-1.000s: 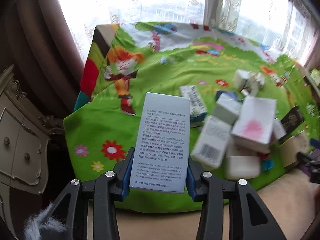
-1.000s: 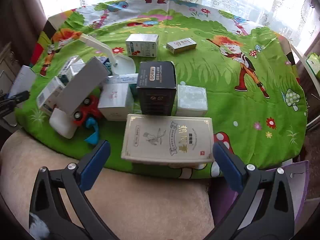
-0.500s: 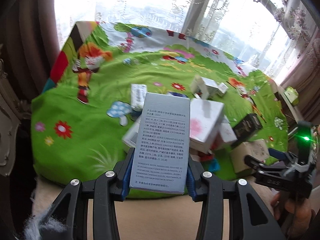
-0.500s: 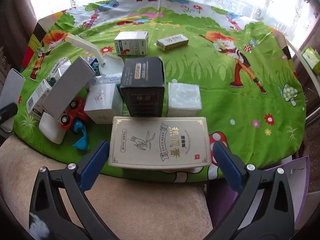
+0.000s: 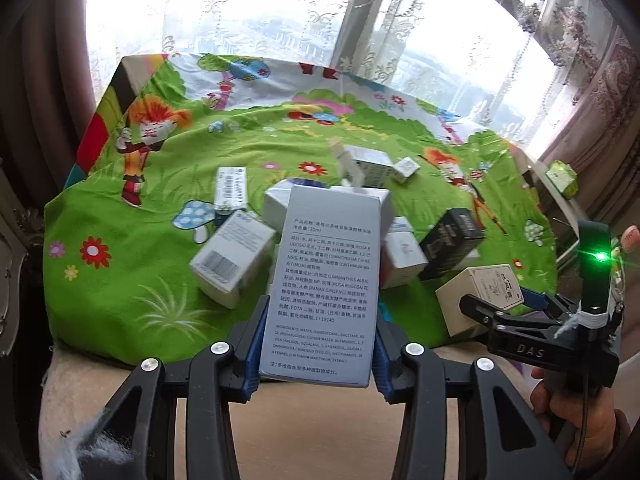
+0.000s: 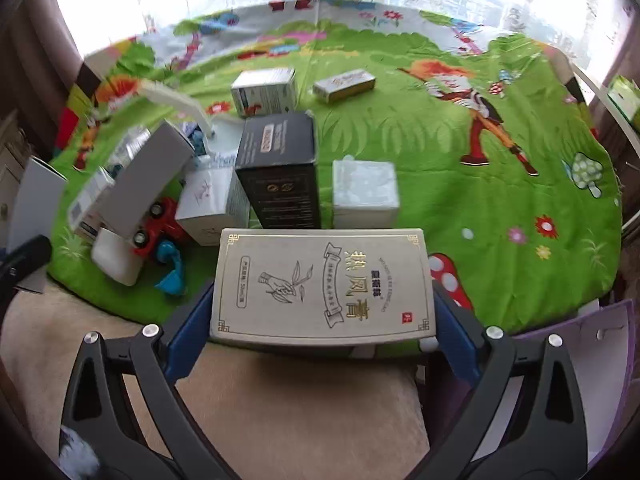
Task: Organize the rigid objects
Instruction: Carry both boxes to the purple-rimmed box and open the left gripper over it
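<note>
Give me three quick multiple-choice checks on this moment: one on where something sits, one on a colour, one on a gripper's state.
1. Where does the black box stand relative to the beige box in the right gripper?
A. Just beyond it on the cloth
B. Under it
C. Off the table

2. What colour is the toy car beside the white boxes?
A. Yellow
B. Red
C. Purple

3. What is the left gripper doing?
A. Open, empty
B. Shut on a grey-blue box
C. Shut on a toy

Answers:
1 A, the right wrist view shows it upright directly behind the beige box.
2 B, its body is red with dark wheels.
3 B, both pads press the sides of the grey-blue box with printed text.
</note>
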Demonstrator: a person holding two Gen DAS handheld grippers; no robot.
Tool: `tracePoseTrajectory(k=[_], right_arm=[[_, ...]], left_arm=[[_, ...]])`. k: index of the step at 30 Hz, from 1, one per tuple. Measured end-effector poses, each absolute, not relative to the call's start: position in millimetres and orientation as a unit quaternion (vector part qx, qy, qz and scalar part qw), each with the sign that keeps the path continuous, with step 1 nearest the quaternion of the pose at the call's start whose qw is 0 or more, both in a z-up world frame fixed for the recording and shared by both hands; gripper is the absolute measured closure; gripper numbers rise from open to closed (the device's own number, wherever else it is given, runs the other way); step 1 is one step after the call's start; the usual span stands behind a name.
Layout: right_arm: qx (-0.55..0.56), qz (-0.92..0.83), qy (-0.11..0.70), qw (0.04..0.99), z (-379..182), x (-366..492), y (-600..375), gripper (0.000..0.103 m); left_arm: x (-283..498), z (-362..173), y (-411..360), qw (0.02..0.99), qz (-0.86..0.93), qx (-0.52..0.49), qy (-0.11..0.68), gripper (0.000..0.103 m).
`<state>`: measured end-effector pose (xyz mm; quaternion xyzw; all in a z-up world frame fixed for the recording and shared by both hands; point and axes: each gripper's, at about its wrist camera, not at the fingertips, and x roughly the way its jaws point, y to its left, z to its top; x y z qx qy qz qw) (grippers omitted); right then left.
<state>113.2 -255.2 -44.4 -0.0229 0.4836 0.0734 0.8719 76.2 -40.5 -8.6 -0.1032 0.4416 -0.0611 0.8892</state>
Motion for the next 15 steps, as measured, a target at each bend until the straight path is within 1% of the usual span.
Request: tracePoseTrajectory(k=[5,15], right_arm=[[-0.002,0.066,0.463,0.884,-21,93,-280,0.004],[0.026,-0.027,0.431,0.901,7,29,-374,0.004]], left_arm=[[67,7,-78,0.892,-0.106,-0.081,0.432,0.058],[54,24,-196,0.868,-0.229,-0.014,0.440,0.058]])
